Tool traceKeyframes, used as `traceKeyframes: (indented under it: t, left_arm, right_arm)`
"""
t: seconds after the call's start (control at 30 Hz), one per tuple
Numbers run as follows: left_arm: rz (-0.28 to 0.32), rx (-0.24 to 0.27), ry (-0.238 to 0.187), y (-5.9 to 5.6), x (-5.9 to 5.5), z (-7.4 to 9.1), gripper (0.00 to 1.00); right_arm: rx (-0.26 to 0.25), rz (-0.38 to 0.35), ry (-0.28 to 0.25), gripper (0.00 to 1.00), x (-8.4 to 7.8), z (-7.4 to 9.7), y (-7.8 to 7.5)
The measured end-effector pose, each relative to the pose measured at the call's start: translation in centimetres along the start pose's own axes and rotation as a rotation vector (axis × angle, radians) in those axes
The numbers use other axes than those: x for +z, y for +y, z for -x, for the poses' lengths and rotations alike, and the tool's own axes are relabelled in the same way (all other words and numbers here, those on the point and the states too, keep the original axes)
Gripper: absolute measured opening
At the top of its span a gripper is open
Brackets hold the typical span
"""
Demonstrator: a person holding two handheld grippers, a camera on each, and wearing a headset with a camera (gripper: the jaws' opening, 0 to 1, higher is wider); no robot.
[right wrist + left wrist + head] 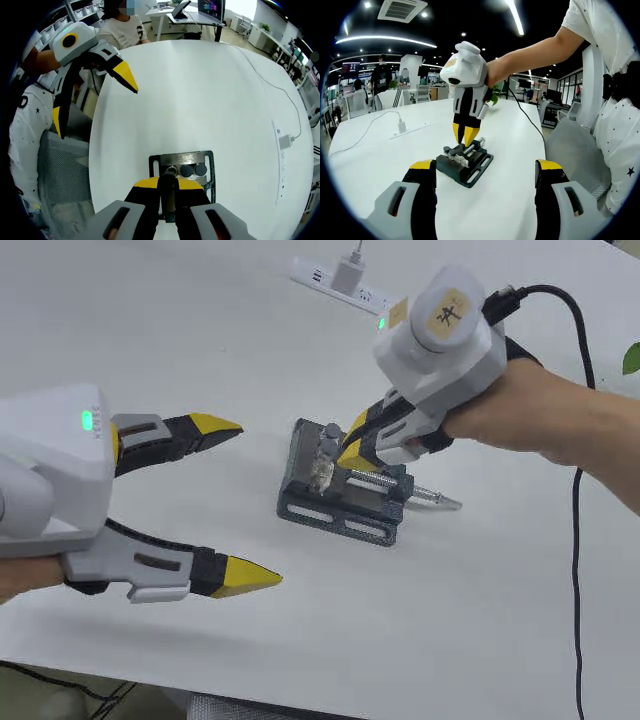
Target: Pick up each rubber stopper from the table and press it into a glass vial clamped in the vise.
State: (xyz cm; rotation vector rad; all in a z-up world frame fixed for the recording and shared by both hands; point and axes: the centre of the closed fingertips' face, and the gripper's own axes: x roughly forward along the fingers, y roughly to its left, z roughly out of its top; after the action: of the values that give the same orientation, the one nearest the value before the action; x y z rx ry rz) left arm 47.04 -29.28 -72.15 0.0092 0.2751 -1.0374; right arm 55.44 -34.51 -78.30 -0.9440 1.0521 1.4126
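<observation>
A dark metal vise [345, 502] stands mid-table with small glass vials [322, 474] clamped in a row. In the right gripper view two vials carry dark rubber stoppers [187, 171] [200, 169]. My right gripper [353, 448] points down onto the near end of the row, its jaws shut on a dark rubber stopper [168, 176] that sits over a vial mouth. The left gripper view shows it [465, 134] from the front, above the vise [466, 165]. My left gripper [235, 502] hovers to the left of the vise, wide open with nothing in it [485, 167].
A white power strip [340, 282] with a plugged charger lies at the table's far edge. A black cable [577, 540] trails from the right gripper down the right side. The vise's screw handle [435, 498] sticks out to the right. A person sits beyond the table.
</observation>
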Motion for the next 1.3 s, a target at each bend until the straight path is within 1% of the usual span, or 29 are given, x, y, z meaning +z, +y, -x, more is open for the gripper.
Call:
traceKeyframes:
  t: [0.1,0.2,0.33,0.53,0.87,1.03,1.3]
  left_arm:
    - [0.004,0.001,-0.005,0.2,0.0,0.0,0.81]
    - [0.01,0.001,-0.011,0.3,0.0,0.1,0.8]
    - [0.011,0.002,-0.015,0.5,0.0,0.1,0.8]
    - [0.02,0.005,-0.024,0.6,0.0,0.1,0.8]
    - [0.025,0.007,-0.025,0.8,-0.1,0.1,0.8]
    - [0.027,0.006,-0.028,0.9,-0.1,0.0,0.79]
    - [0.031,0.006,-0.031,0.9,-0.2,0.0,0.79]
  right_arm:
    - [0.003,-0.006,0.015,0.06,-0.1,-0.3,0.0]
    - [0.011,-0.009,0.032,0.06,-0.2,-0.9,-0.4]
    - [0.018,-0.013,0.046,0.06,-0.2,-1.1,-0.4]
    - [0.018,0.004,0.074,0.06,-0.2,-1.6,-0.5]
    - [0.008,0.029,0.112,0.06,-0.6,-1.7,-0.5]
    - [0.012,0.034,0.125,0.06,-0.7,-2.0,-0.7]
    - [0.011,0.038,0.139,0.06,-0.8,-2.2,-0.8]
